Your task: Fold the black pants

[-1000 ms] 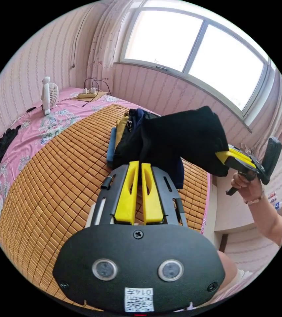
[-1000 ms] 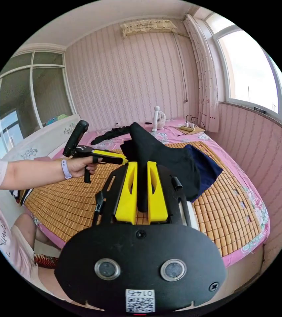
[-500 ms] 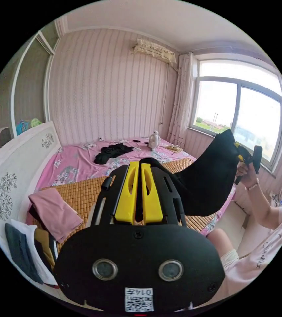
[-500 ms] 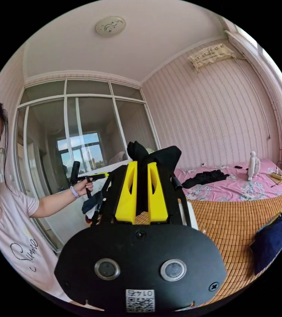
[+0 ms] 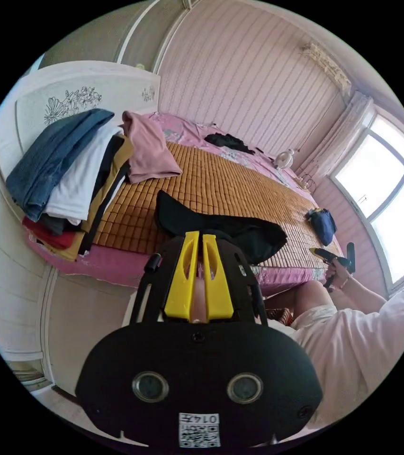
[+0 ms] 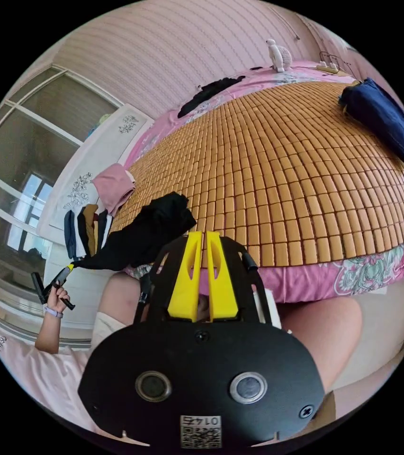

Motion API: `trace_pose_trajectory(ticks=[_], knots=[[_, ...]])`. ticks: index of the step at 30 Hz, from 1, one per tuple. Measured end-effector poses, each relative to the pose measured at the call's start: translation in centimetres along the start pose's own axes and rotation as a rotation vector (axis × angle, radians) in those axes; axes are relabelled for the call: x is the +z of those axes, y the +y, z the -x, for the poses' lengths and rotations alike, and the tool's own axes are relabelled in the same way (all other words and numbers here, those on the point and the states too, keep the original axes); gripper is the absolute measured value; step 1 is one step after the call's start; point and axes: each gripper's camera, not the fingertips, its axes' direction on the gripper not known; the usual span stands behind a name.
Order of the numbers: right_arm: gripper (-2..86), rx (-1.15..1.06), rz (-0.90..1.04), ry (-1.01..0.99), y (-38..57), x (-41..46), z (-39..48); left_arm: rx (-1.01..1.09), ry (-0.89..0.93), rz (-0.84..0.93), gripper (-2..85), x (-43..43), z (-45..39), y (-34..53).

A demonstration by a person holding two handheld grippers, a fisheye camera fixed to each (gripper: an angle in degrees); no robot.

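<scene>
Left gripper [image 5: 198, 235] pinches one end of the black pants [image 5: 220, 227] – they drape over the bamboo mat's [image 5: 220, 185] near edge; right gripper [image 6: 201, 233] hangs apart, jaws nearly together, holding nothing.

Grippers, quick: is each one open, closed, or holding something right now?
Left gripper: closed on an edge of the black pants.
Right gripper: closed, holding nothing.
</scene>
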Motion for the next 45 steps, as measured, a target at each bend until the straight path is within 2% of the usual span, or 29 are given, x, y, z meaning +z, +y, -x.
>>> trace_pose_trajectory(ticks=[7, 10, 11, 12, 16, 22, 27, 32, 36, 41, 45], knots=[[14.9, -0.156, 0.123, 0.063, -3.3, 5.9, 5.8, -0.130, 0.015, -0.020, -1.0, -0.7, 5.3, 4.4], [12.8, -0.149, 0.154, 0.149, -4.6, 9.4, 6.6, -0.130, 0.009, -0.055, -1.0, -2.3, 6.4, 4.4], [9.7, -0.121, 0.177, 0.160, -5.0, 10.5, 6.5, -0.127, 0.005, -0.061, -1.0, -2.6, 6.6, 4.3], [5.4, -0.095, 0.185, 0.133, -5.4, 11.0, 6.3, -0.123, -0.002, -0.069, -1.0, -3.3, 7.0, 4.2], [2.5, -0.088, 0.101, 0.020, -7.1, 9.2, 5.9, -0.124, -0.017, -0.109, -1.0, -5.3, 8.6, 3.2], [1.4, -0.185, -0.163, -0.007, -12.1, -2.5, 4.5, -0.040, -0.029, -0.194, -1.0, -7.4, 9.3, -2.2], [1.1, -0.181, -0.394, 0.200, -15.5, -15.3, 1.9, 0.087, -0.047, -0.267, -1.0, -8.6, 7.6, -8.6], [1.1, -0.169, -0.506, 0.374, -16.9, -22.4, 0.7, 0.152, -0.065, -0.302, -1.0, -9.2, 6.3, -13.6], [1.2, -0.131, -0.564, 0.413, -16.2, -25.9, -1.0, 0.160, -0.103, -0.352, -1.0, -10.8, 6.4, -15.9], [1.7, -0.055, -0.471, 0.395, -11.2, -23.6, -4.8, 0.075, -0.076, -0.368, -1.0, -13.3, 10.3, -10.8], [3.0, 0.013, -0.235, 0.405, -7.2, -16.0, -8.2, -0.070, -0.209, -0.172, -0.9, -10.7, 15.5, -1.3]])
